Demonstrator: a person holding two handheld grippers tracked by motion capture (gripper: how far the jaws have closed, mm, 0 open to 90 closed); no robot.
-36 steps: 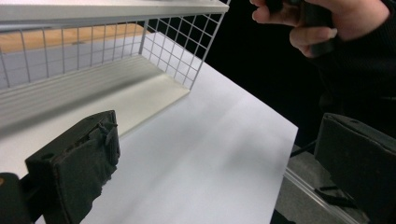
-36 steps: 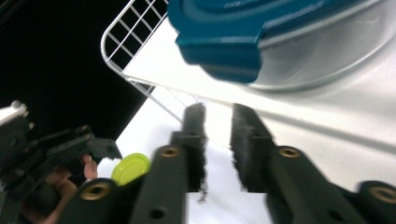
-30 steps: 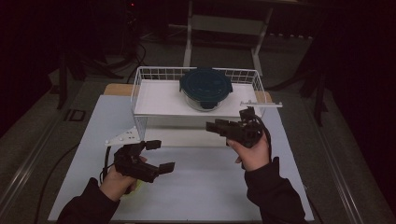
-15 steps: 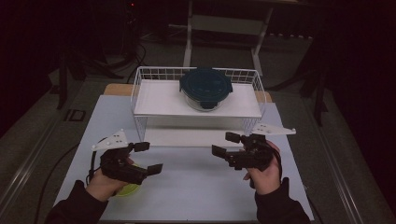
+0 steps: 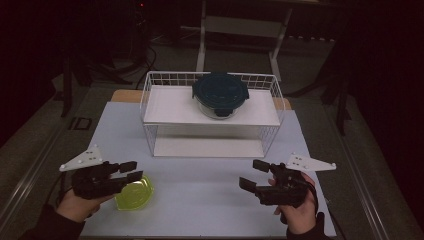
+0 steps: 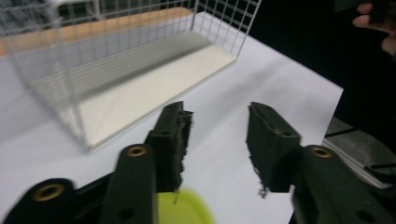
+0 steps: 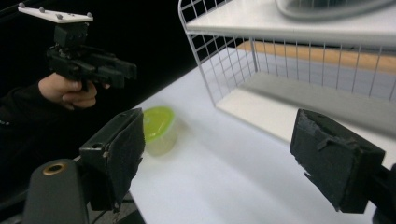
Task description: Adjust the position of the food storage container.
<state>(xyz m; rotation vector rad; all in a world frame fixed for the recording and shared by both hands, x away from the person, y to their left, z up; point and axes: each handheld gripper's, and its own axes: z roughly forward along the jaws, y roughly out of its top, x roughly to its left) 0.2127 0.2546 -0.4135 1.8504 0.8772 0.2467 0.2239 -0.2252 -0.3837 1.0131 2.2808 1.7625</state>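
Note:
A lime-green lidded tub (image 5: 134, 192) sits on the white table at the front left. My left gripper (image 5: 131, 170) hovers just above it, apart from it. Its jaws have just been closing and stand partly open with nothing between them. In the left gripper view the left gripper (image 6: 217, 135) points at the rack, with the tub (image 6: 184, 210) under it. My right gripper (image 5: 251, 174) is at the front right, wide open and empty. The right gripper view looks past the right gripper (image 7: 224, 154) at the tub (image 7: 159, 128) and the left gripper (image 7: 88, 65) farther off.
A white wire rack (image 5: 150, 107) with two shelves stands at the middle back. A round glass container with a dark blue lid (image 5: 220, 92) rests on its top shelf. Bare table (image 5: 200, 200) lies between the grippers. Dark floor and stands surround the table.
The left hand slid left, uncovering more of the green tub, and its jaws narrowed. The right hand pulled back from the rack toward the near right.

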